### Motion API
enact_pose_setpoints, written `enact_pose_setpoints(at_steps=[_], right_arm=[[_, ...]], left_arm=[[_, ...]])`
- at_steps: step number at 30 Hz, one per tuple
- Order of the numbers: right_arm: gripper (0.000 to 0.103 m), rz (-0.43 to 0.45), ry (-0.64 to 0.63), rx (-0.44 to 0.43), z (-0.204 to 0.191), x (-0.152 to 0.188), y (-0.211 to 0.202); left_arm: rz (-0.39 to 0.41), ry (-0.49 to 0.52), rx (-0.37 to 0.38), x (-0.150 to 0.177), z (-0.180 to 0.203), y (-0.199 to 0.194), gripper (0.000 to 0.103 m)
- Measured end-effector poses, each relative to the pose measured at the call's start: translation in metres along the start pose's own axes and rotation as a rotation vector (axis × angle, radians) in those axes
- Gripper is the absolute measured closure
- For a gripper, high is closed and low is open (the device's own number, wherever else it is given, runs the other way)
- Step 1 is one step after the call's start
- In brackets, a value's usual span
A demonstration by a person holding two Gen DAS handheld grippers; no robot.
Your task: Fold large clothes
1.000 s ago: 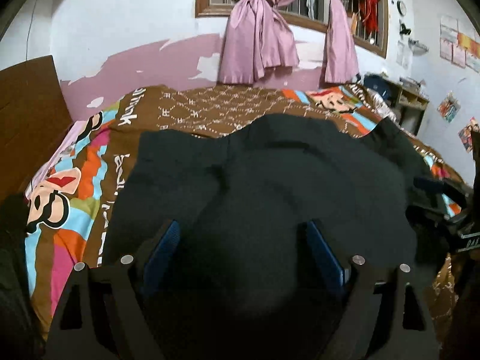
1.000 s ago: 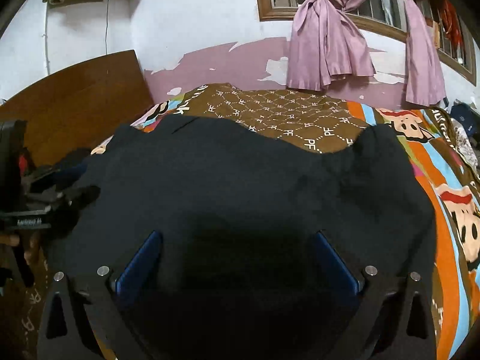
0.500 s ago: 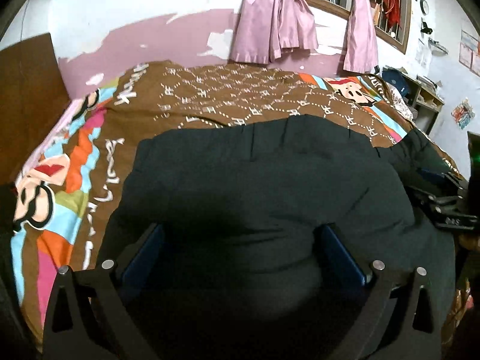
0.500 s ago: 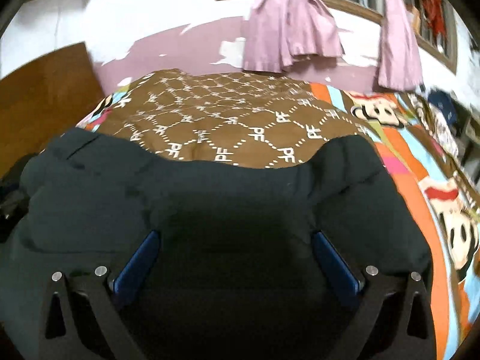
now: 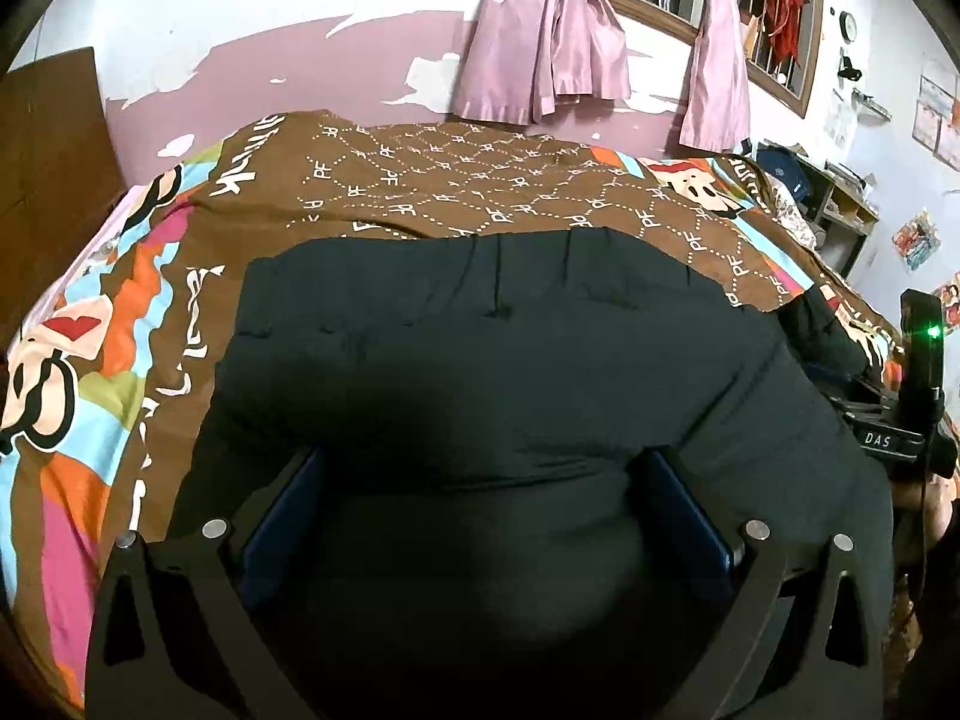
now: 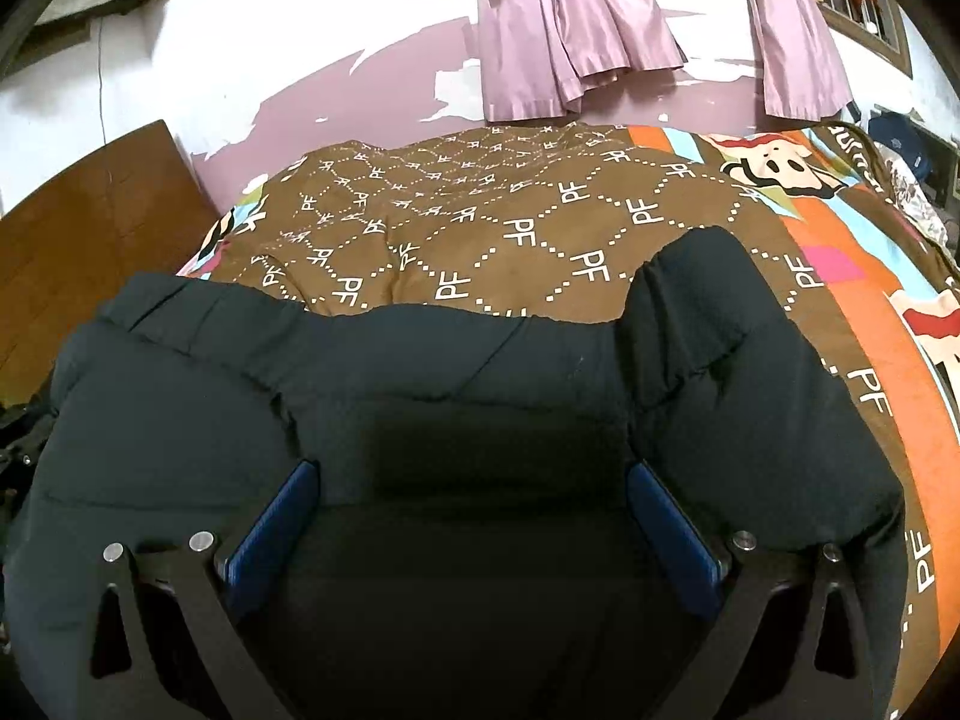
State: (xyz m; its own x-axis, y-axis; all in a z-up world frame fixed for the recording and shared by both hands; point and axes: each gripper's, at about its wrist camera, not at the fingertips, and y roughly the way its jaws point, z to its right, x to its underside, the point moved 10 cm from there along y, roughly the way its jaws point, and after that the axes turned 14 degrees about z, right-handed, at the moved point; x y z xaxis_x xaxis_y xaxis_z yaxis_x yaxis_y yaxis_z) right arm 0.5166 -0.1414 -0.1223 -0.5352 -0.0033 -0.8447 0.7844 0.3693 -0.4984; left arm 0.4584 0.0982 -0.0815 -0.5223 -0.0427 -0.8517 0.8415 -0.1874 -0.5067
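The black padded jacket (image 5: 510, 372) covers the brown bedspread (image 5: 480, 180); left gripper (image 5: 486, 492) and right gripper (image 6: 474, 498) gape wide, jacket bulging between their pads, grip unclear.

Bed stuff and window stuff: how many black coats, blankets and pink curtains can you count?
Black coat: 1
Cartoon blanket: 1
Pink curtains: 2
Total: 4
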Motion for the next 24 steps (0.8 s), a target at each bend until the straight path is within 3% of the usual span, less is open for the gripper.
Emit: enact_pose_setpoints(at_steps=[17, 24], right_arm=[[0.0, 0.009, -0.015, 0.019, 0.0004, 0.003, 0.0006], [0.0, 0.033, -0.059, 0.07, -0.0026, 0.0029, -0.0026]], left_arm=[[0.001, 0.0, 0.002, 0.0002, -0.0006, 0.0031, 0.001], [0.017, -0.012, 0.016, -0.0015, -0.0004, 0.003, 0.001]])
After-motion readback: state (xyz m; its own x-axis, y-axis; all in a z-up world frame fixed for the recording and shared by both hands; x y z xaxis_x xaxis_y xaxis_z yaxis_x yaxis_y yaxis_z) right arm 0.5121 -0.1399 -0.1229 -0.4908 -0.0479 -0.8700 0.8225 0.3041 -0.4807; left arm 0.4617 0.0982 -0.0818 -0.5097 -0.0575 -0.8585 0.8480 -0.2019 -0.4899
